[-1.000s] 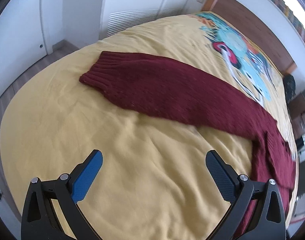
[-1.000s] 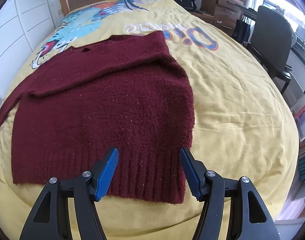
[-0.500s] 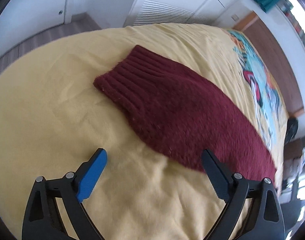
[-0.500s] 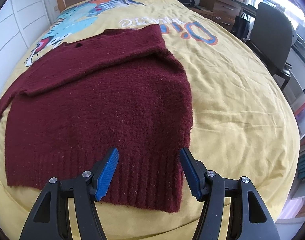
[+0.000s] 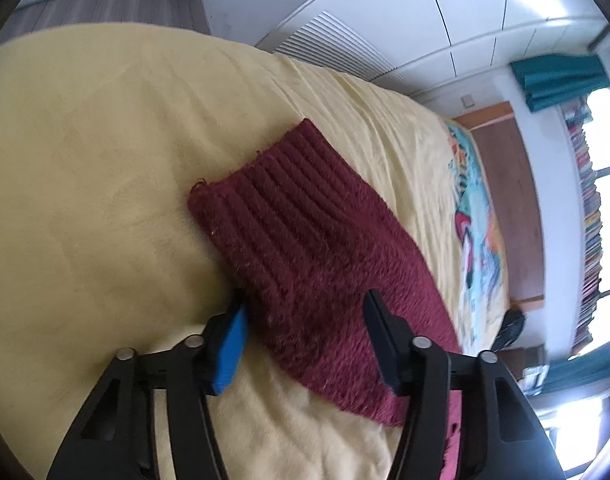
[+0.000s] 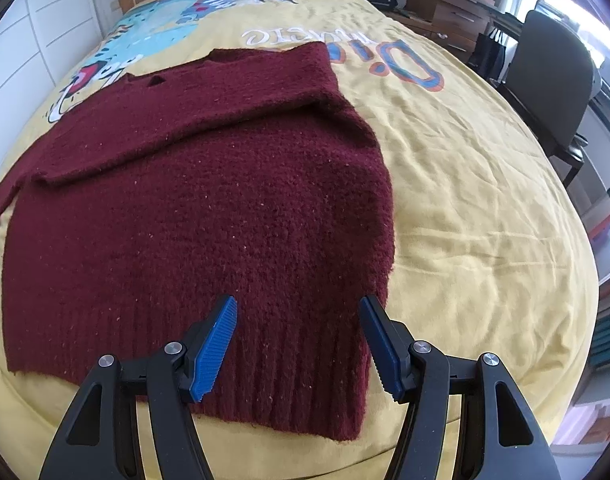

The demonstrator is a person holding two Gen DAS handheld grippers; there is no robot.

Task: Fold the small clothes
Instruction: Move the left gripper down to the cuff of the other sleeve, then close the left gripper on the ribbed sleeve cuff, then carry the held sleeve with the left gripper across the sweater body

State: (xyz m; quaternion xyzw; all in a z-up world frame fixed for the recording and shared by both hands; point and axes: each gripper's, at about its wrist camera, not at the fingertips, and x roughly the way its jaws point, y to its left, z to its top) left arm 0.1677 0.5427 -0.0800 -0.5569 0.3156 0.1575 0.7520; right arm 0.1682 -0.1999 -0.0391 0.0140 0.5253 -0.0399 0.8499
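Observation:
A dark red knitted sweater (image 6: 193,200) lies flat on the yellow bedspread (image 6: 465,184), one sleeve folded across its chest. Its other sleeve (image 5: 317,256) stretches out to the side, with the ribbed cuff at the far end. My left gripper (image 5: 305,312) is open and low over this sleeve, one finger at each edge just behind the cuff. My right gripper (image 6: 299,320) is open and hovers over the ribbed hem near the sweater's right bottom corner.
The bedspread has a colourful print (image 6: 165,28) near the wooden headboard. A black office chair (image 6: 545,68) and a dresser (image 6: 457,4) stand to the right of the bed. White wardrobe doors (image 5: 405,20) stand beyond the sleeve's side of the bed.
My left gripper has moved along the sleeve toward the cuff and dropped low, so its fingers now straddle the sleeve. My right gripper has edged slightly forward over the hem.

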